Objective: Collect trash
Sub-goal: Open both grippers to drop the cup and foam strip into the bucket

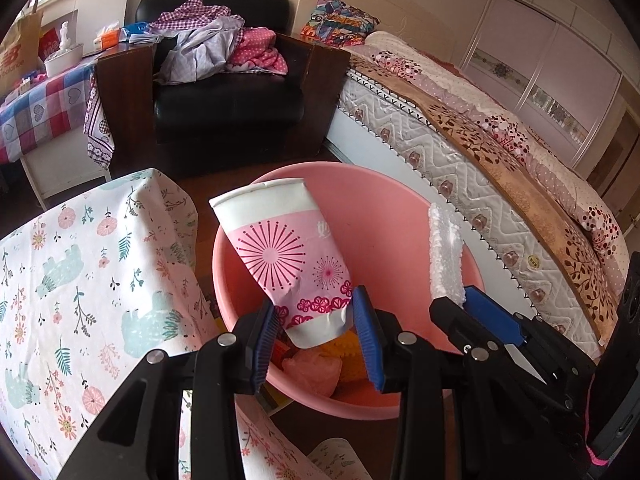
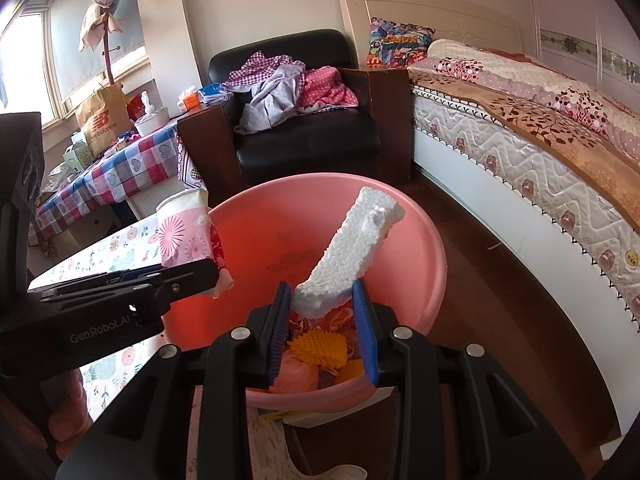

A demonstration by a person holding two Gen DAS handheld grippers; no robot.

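Black arms of the left hand-held gripper fill the near edge of the left wrist view, and its blue pads are pinched on the bottom of a crumpled pink and white paper cup. That cup is tilted over a pink basin. Trash is seen at the bottom of the basin. A flowered cloth is spread on the desk at the left. A bed is seen at the right.

In the right wrist view, the right hand-held gripper is pinched on a white foam piece. This foam is held over the same basin. Far behind, a black armchair is piled with clothes.
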